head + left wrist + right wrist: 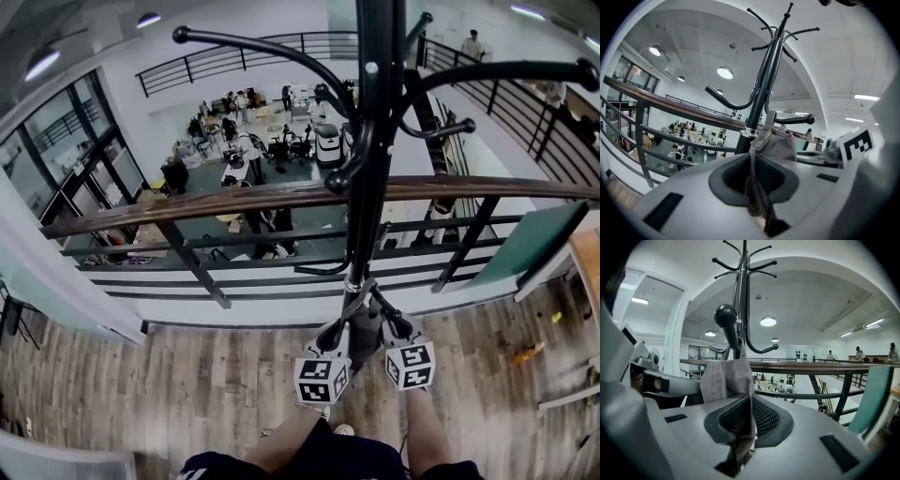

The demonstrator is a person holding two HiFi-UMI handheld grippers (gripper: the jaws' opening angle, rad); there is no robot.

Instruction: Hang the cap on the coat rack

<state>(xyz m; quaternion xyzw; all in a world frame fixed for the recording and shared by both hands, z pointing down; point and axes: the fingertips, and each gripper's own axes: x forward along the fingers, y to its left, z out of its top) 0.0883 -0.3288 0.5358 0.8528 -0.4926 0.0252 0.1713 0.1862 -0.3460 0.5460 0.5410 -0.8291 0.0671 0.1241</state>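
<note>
A black coat rack pole [373,159] with curved, ball-tipped hooks stands right in front of me. Both grippers are raised close to its lower part. My left gripper [330,336] is shut on a fold of the grey cap [777,143]. My right gripper [398,326] is shut on another fold of the same cap [725,376]. The cap is stretched between the two grippers, close against the pole [761,93]. In the right gripper view a ball-tipped lower hook [725,315] rises just above the cap's edge. In the head view the pole hides most of the cap.
A wooden-topped railing with black bars [234,199] runs just behind the rack, with a drop to a lower floor of desks beyond. A teal panel [539,239] leans on the railing at right. Small items [527,353] lie on the wood floor at right.
</note>
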